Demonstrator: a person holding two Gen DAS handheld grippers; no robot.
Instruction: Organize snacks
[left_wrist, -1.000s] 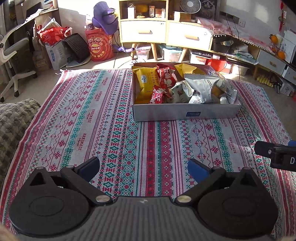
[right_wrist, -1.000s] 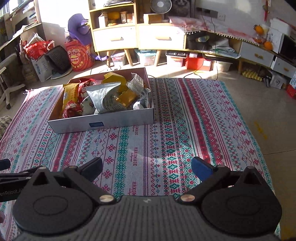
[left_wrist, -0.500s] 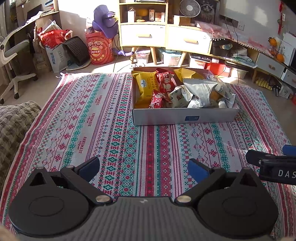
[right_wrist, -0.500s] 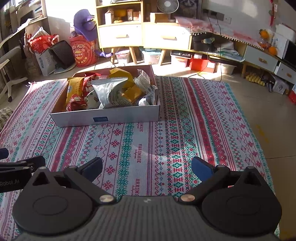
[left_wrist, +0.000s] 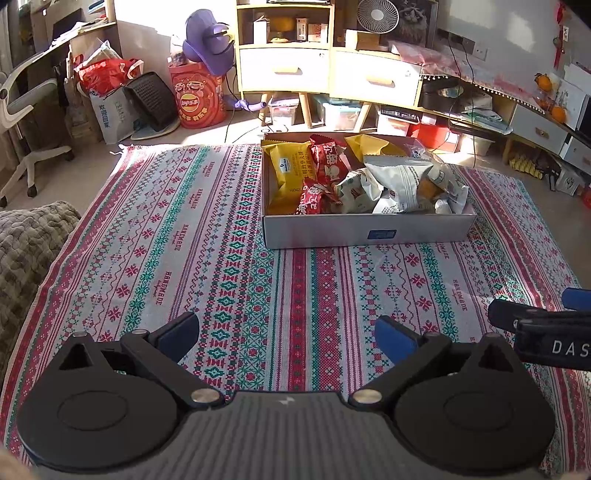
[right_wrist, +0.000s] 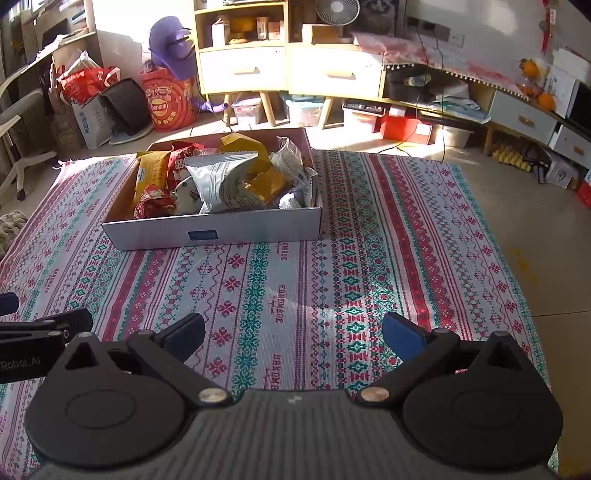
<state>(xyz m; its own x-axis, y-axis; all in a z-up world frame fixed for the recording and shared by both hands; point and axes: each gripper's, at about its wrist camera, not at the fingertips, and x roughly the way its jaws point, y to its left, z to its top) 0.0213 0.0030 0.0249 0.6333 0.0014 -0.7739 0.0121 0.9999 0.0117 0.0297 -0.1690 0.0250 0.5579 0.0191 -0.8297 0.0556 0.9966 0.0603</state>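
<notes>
Snacks (left_wrist: 354, 177) sat piled in cardboard box (left_wrist: 369, 230) on patterned cloth (left_wrist: 221, 258). We held L gripper (left_wrist: 286, 334) and R gripper (right_wrist: 293, 332) w/ fingers spread wide, both empty, above cloth near the box.

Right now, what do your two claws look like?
Both look the same: the left claw and right claw have black plastic arms on round discs, silver pivot pins, blue fingertip pads and a ribbed grey body. White lettering marks their sides.
</notes>
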